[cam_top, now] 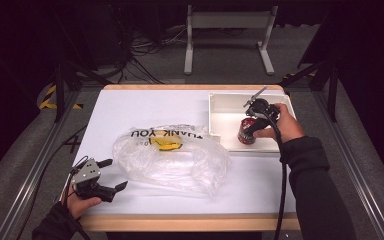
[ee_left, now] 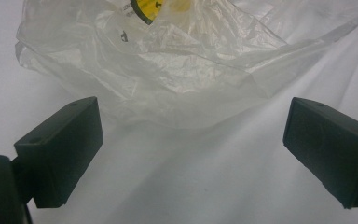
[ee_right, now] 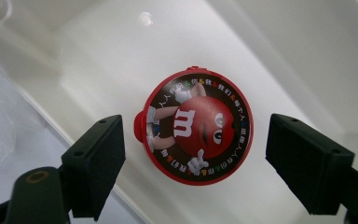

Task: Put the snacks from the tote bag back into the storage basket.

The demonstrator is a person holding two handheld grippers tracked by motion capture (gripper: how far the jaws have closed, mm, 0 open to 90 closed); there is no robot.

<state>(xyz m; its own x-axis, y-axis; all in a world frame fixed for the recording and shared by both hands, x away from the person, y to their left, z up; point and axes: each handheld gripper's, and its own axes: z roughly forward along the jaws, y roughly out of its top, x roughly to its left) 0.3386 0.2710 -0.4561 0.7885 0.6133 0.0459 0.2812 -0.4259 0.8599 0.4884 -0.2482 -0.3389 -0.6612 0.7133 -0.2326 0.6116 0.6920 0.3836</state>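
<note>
Red and round, the tub point(ee_right: 196, 126) stands upright in the tray point(cam_top: 220, 102), near its front wall, with a candy cartoon on its dark lid. In the right gripper view the lid sits between the two black jaws of the right tool point(ee_right: 193, 163), a gap showing on each side, so the jaws stand wide and press on nothing. In the high view the right tool point(cam_top: 252, 129) points down at the tub point(cam_top: 247, 135) from above, with the right hand point(cam_top: 285, 122) at 3 o'clock of it and a cable running down along the dark sleeve.

The tray is white and lies at 2 o'clock on the worktop point(cam_top: 145, 102), which is covered in white with a wooden edge. Just at 9 o'clock of the tray lies a crumpled clear bag point(cam_top: 172, 157) with printed letters and a yellow patch; its edge touches or overlaps the tray's front left corner, I cannot tell which.

At 7 o'clock on the worktop the left tool point(cam_top: 114, 175) rests low, jaws wide and holding nothing, pointing at the bag point(ee_left: 168, 60) from just beside it. The left hand point(cam_top: 82, 204) grips it from below.
</note>
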